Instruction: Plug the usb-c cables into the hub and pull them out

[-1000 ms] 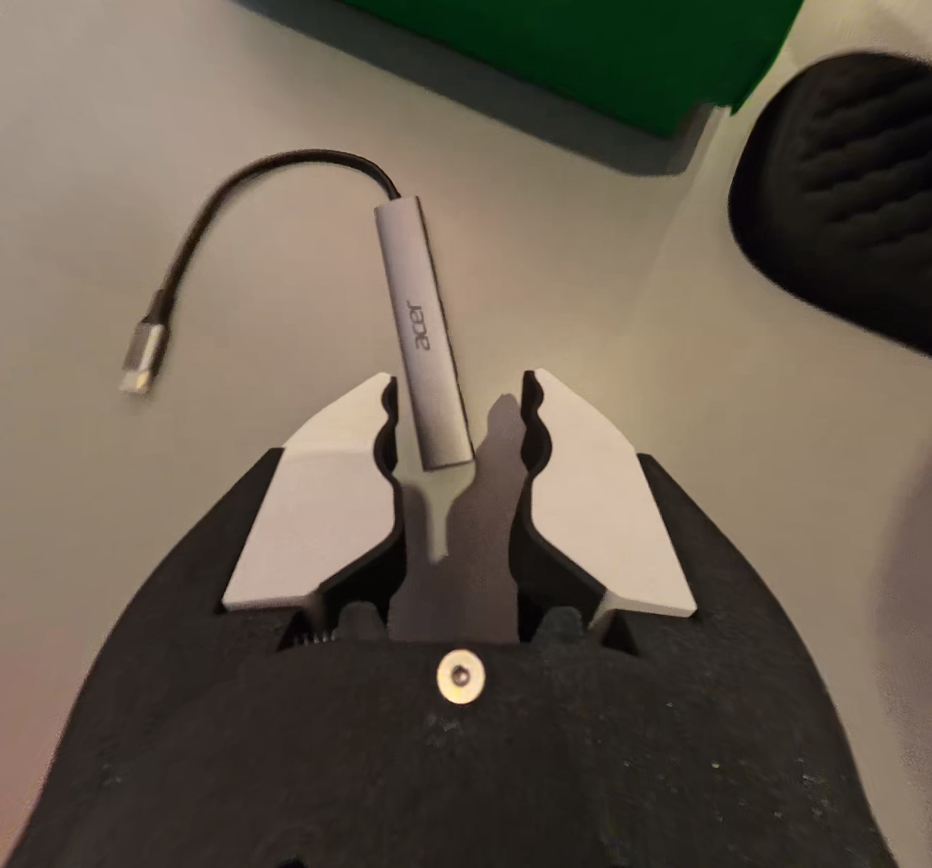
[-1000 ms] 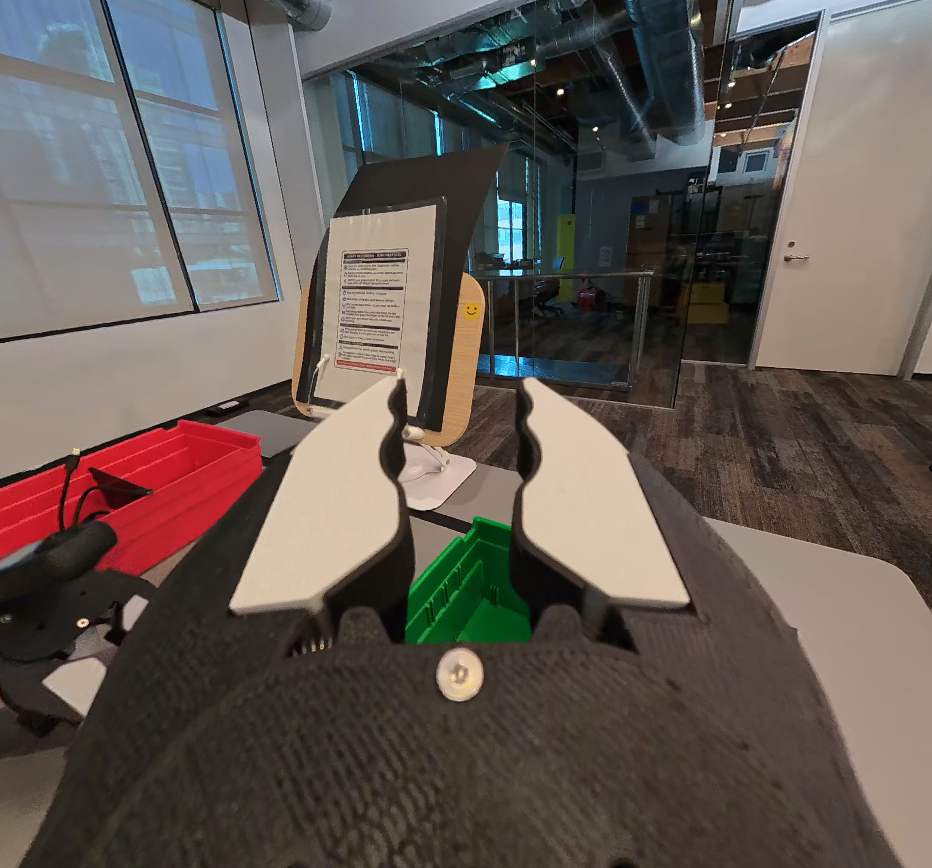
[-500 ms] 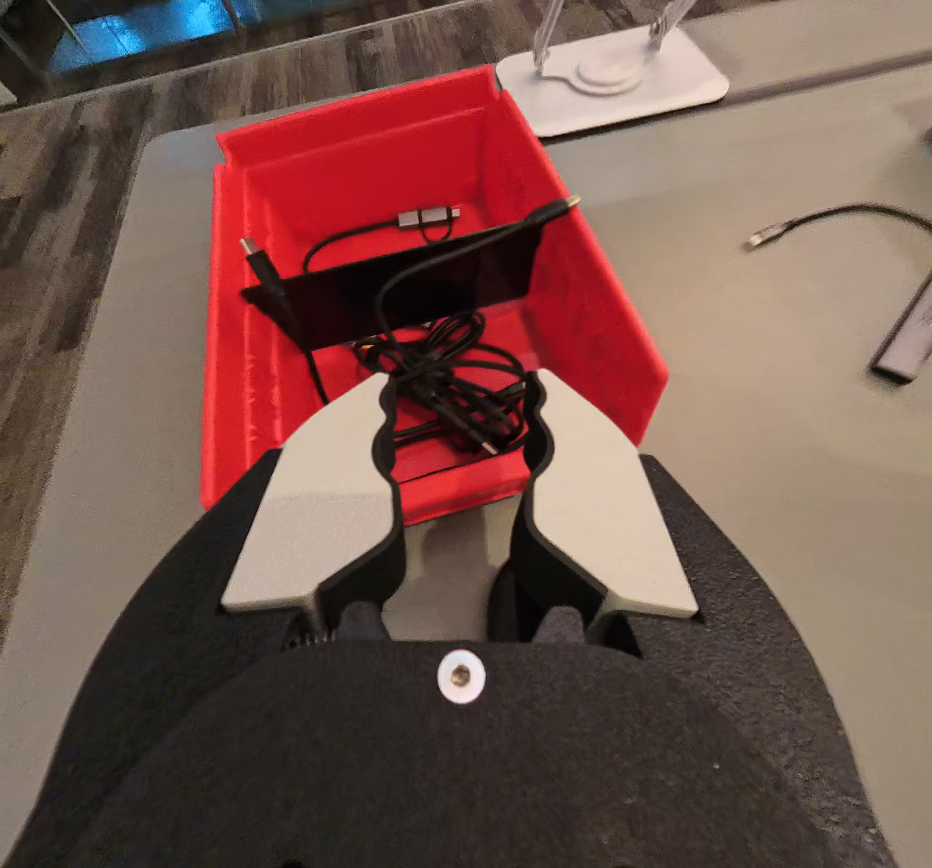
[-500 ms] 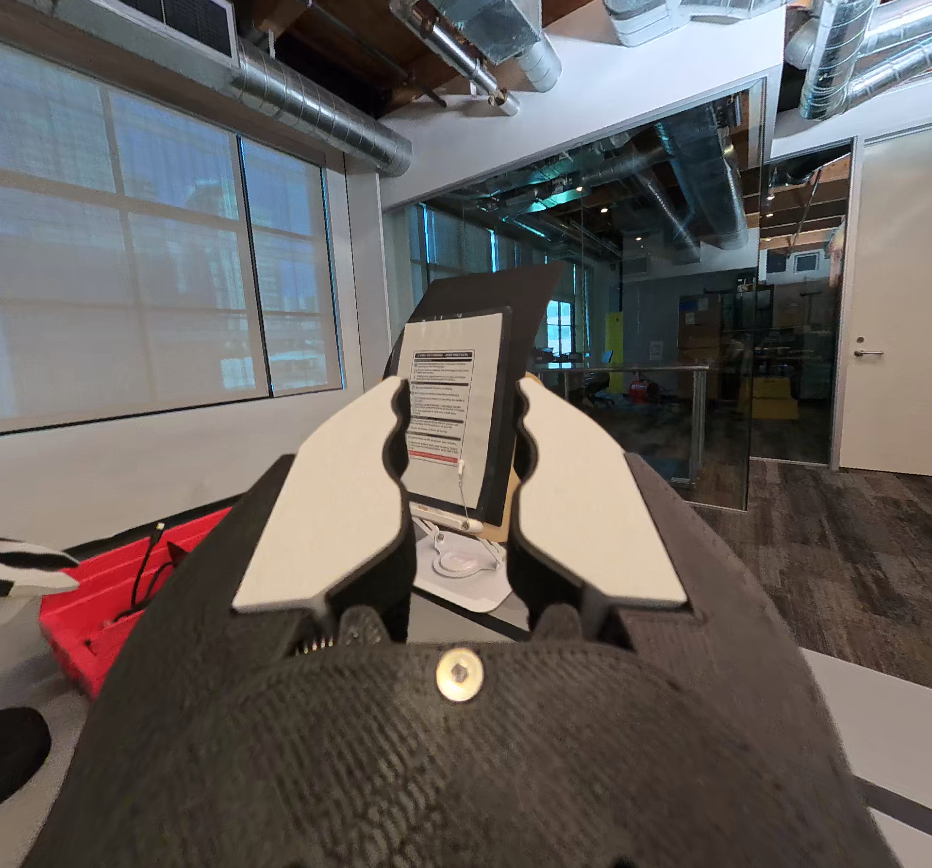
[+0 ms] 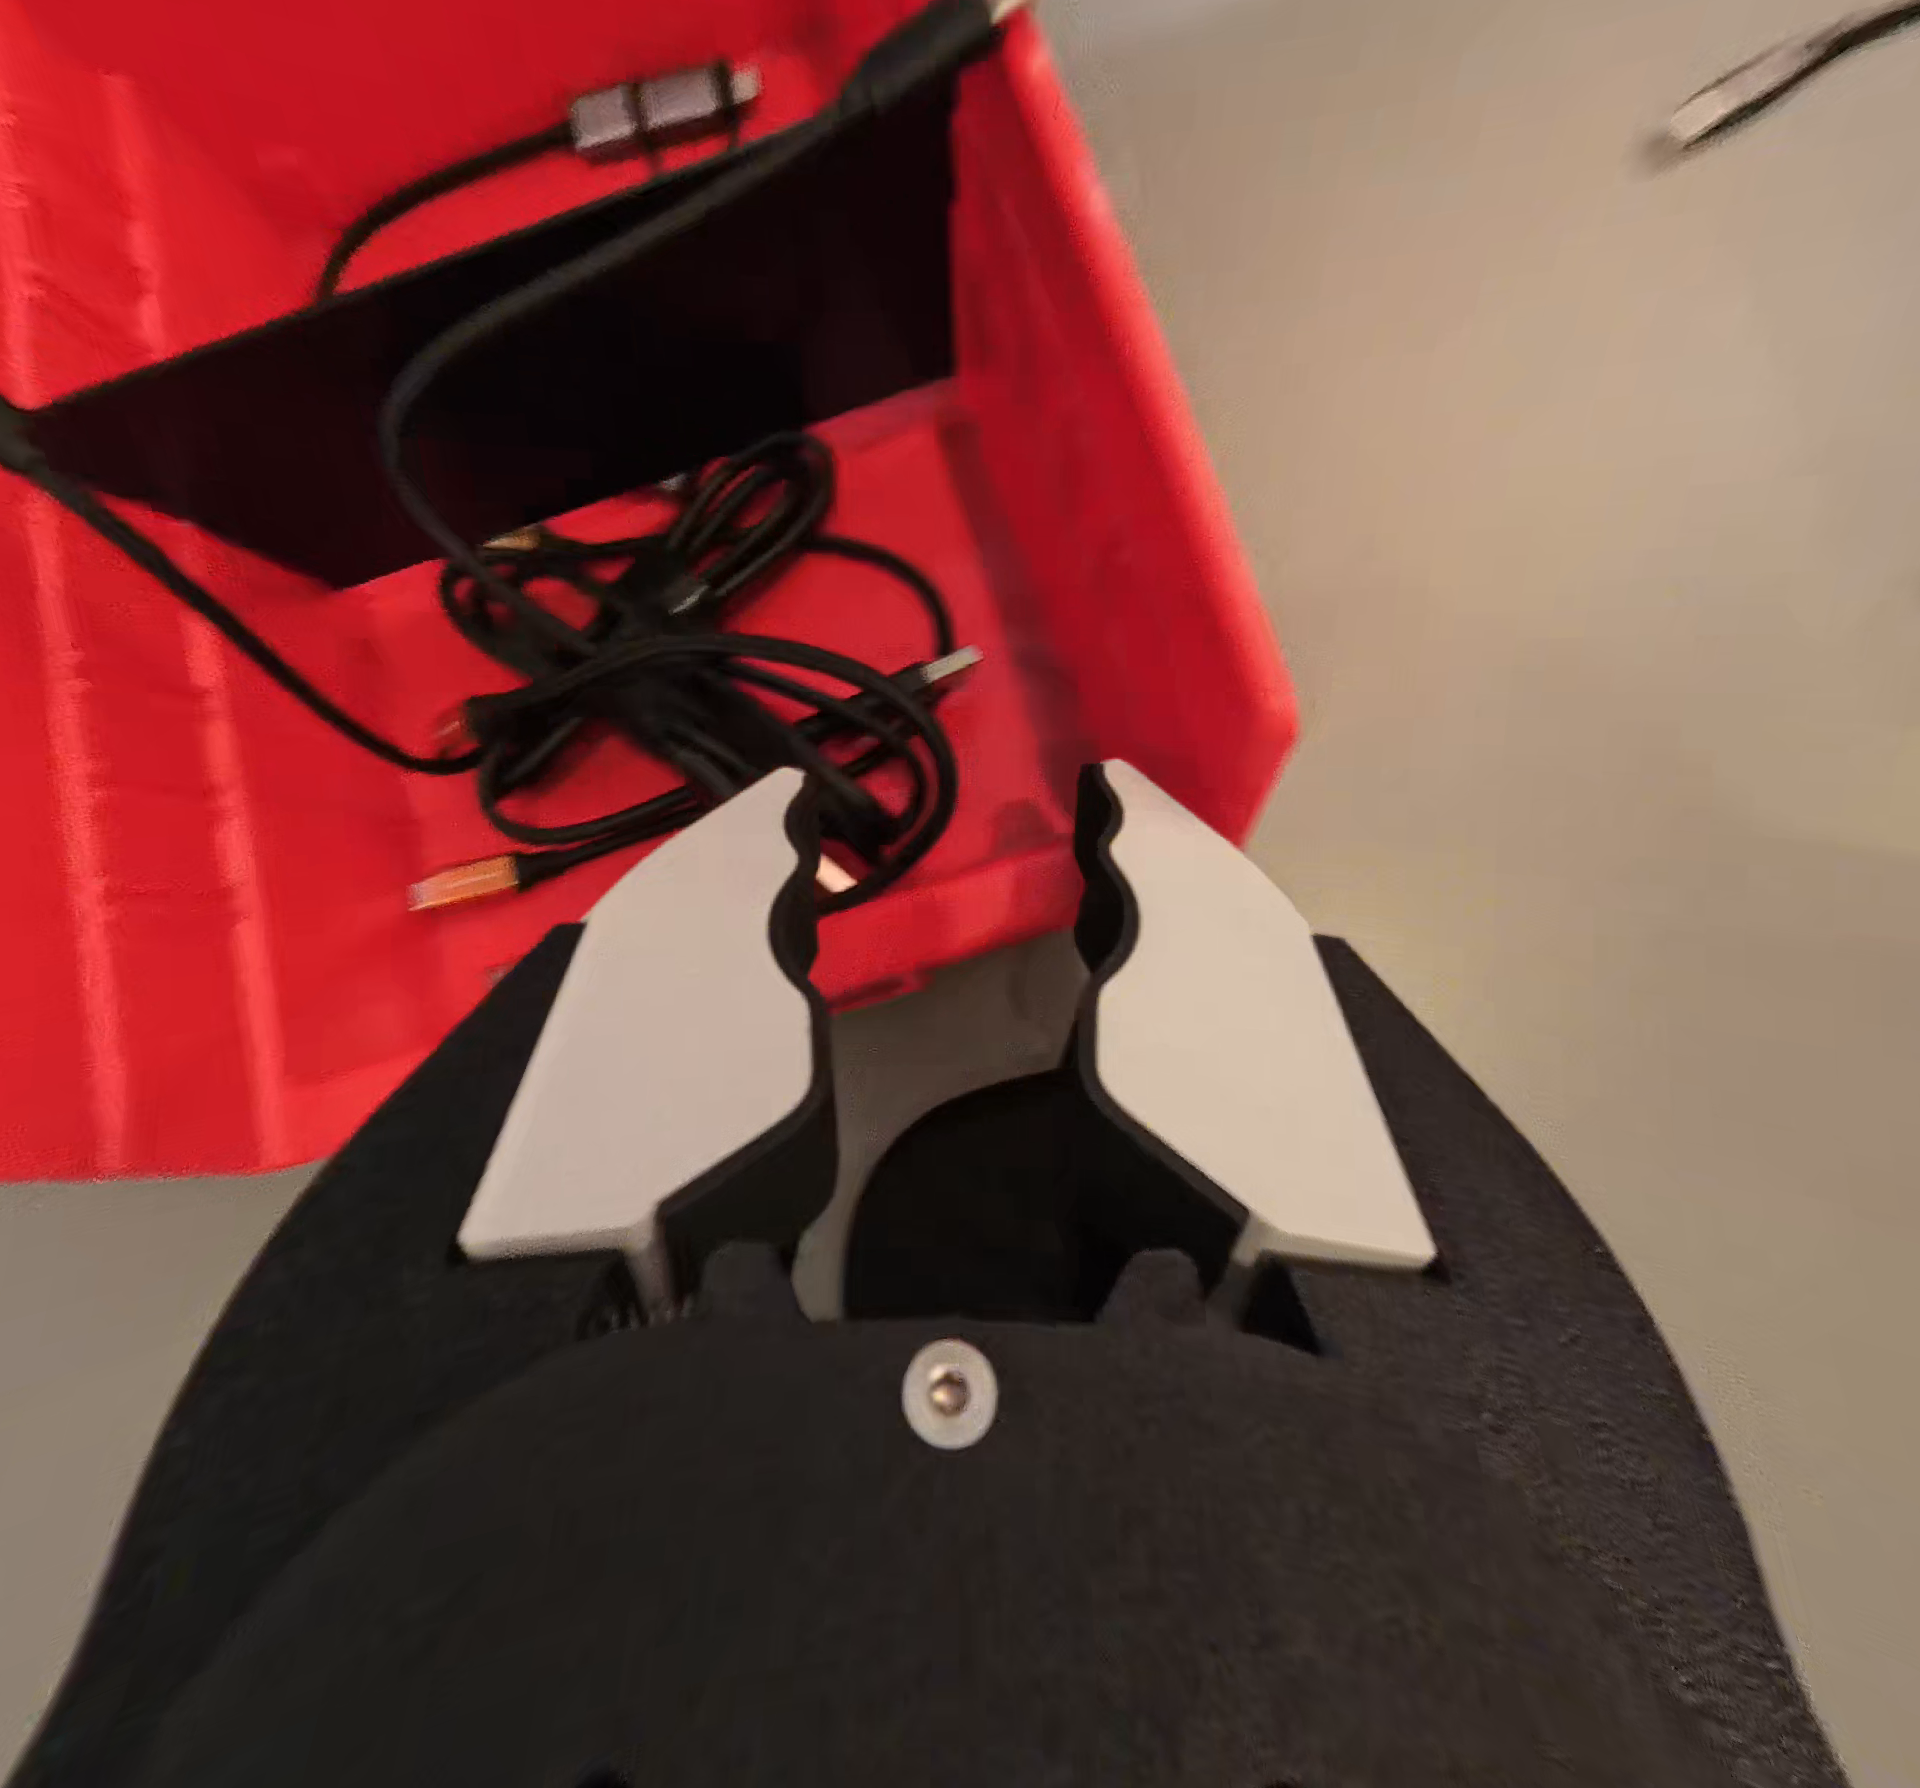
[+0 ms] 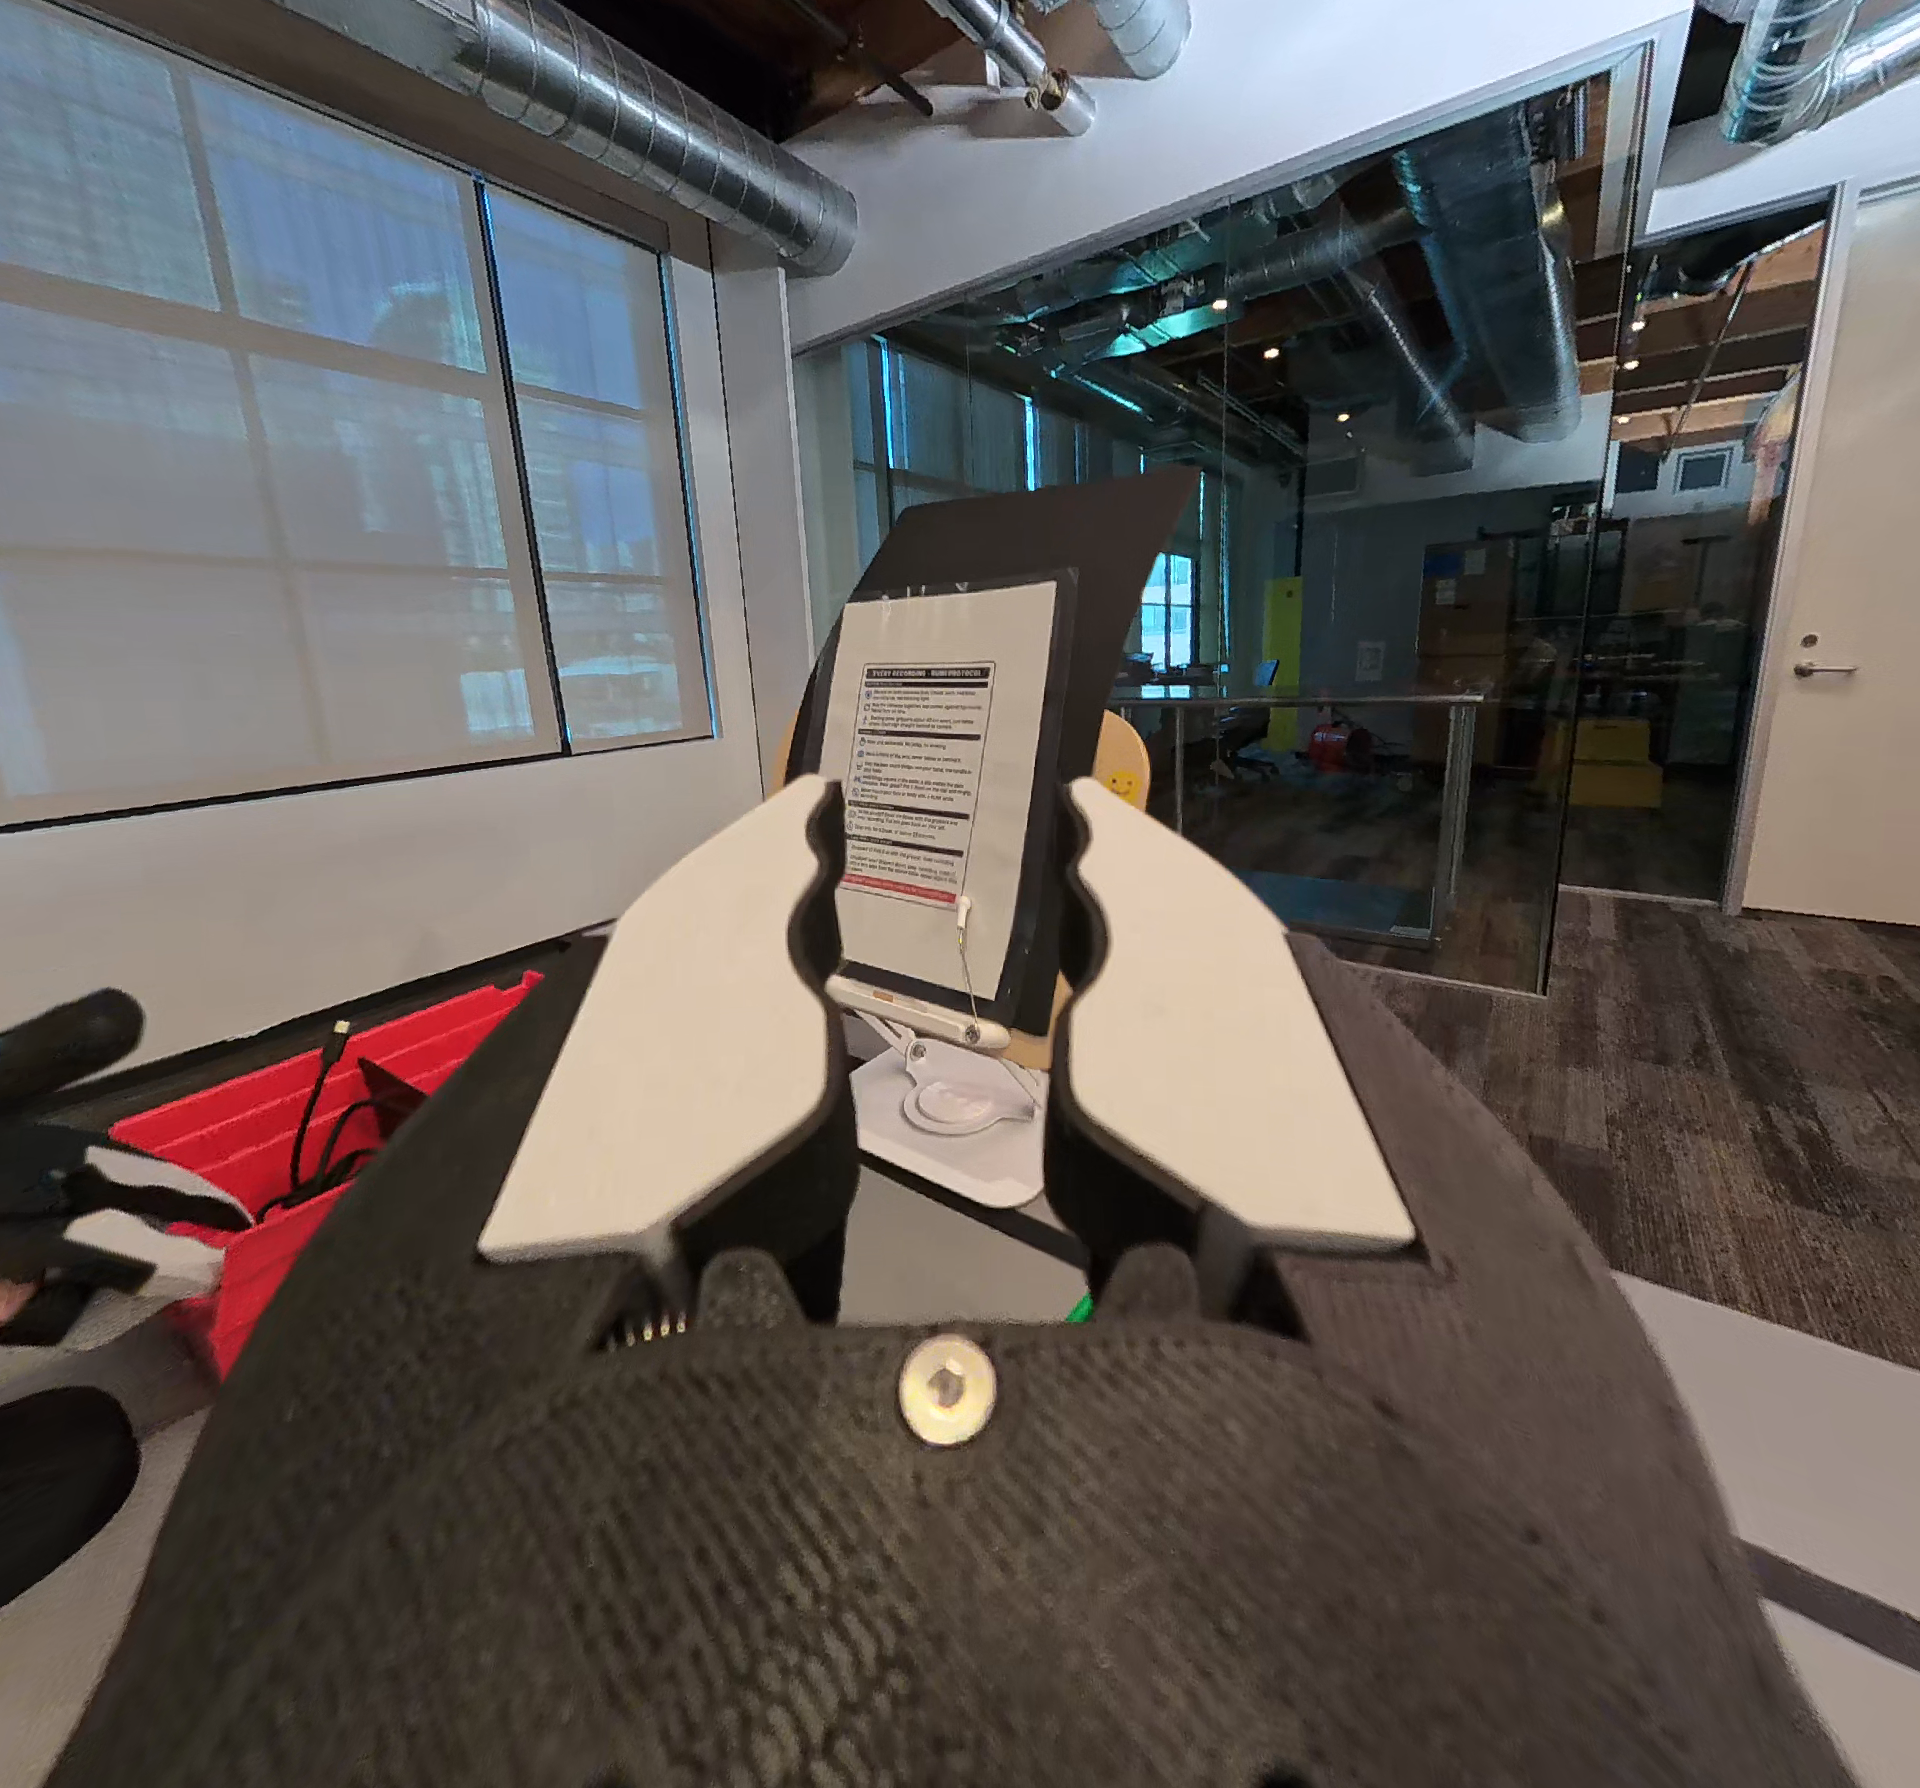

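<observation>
In the left wrist view a red bin (image 5: 1091, 304) holds a tangle of black USB cables (image 5: 675, 678), one with an orange-tinted plug (image 5: 462, 881). My left gripper (image 5: 940, 782) is open and empty, its fingertips over the bin's near end, just above the tangle. The plug of the hub's own lead (image 5: 1704, 117) lies blurred on the grey table at the upper right; the hub body is out of view. My right gripper (image 6: 951, 793) is open and empty, held up in the air facing a document stand (image 6: 935, 782).
A black divider (image 5: 520, 388) crosses the bin, with a small grey adapter (image 5: 660, 112) behind it. The right wrist view shows the red bin (image 6: 312, 1115) at lower left, the other gripper (image 6: 104, 1219) beside it, and a sliver of a green bin (image 6: 1081, 1307). The grey table (image 5: 1558, 595) lies right of the bin. Some 55 cm of space lies between my two pairs of fingers. The hub's own lead (image 5: 1704, 117) sits 25 cm or so from the ends of my left fingers.
My left gripper swung away from the hub to the red bin and has now come closer over the cable tangle. My right gripper tilted upward and stays open.
</observation>
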Demonstrator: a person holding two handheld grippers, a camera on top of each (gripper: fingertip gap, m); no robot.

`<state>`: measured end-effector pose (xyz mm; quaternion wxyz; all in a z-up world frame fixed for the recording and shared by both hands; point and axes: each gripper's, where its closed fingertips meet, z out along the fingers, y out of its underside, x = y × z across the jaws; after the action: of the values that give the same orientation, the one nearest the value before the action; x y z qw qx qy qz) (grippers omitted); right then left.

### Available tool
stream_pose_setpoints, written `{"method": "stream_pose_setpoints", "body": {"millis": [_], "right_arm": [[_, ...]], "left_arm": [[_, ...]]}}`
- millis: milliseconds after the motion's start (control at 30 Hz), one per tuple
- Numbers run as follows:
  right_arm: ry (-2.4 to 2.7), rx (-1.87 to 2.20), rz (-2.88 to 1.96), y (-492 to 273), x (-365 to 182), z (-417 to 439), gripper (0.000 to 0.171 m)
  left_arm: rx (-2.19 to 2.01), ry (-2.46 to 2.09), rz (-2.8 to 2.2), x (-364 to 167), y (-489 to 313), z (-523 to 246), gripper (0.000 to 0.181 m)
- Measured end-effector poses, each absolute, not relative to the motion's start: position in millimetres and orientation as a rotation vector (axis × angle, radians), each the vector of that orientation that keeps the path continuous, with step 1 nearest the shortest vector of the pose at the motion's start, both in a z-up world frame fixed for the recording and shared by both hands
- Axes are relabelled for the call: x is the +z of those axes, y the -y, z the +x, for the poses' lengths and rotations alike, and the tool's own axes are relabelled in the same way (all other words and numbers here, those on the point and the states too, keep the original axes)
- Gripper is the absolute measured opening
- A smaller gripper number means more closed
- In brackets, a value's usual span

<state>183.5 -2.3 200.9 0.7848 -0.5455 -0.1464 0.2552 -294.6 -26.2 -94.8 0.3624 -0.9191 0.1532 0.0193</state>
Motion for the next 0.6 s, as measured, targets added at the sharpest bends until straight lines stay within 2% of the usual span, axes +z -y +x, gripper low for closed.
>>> {"method": "stream_pose_setpoints", "body": {"millis": [33,100,133,167,267,400,500,600], "right_arm": [[0.313,0.552,-1.189,1.6,199.1,184.7,0.039],[0.314,0.567,-1.188,2.4,198.4,186.7,0.039],[0.311,0.58,-1.183,3.2,198.7,188.1,0.039],[0.304,0.594,-1.179,4.0,199.3,190.0,0.039],[0.288,0.63,-1.16,7.3,202.2,194.0,0.039],[0.298,0.655,-1.13,11.8,208.0,189.8,0.038],[0.366,0.674,-1.131,13.9,210.2,170.1,0.039],[0.549,0.7,-1.112,24.0,211.3,126.2,0.039]], "left_arm": [[0.169,-0.395,-2.395,-99.1,24.0,-303.1,0.044],[0.285,-0.402,-2.42,-104.5,19.5,-310.4,0.031],[0.247,-0.436,-2.434,-108.3,19.2,-304.8,0.009],[0.218,-0.455,-2.448,-110.1,20.0,-301.1,0.004],[0.273,-0.447,-2.426,-88.3,25.1,-309.6,0.004],[0.228,-0.406,-2.292,-3.7,42.1,-313.0,0.004],[-0.02,-0.465,-2.155,66.6,64.3,-274.6,0.004],[-0.175,-0.609,-2.027,113.6,86.0,-228.2,0.004]]}}
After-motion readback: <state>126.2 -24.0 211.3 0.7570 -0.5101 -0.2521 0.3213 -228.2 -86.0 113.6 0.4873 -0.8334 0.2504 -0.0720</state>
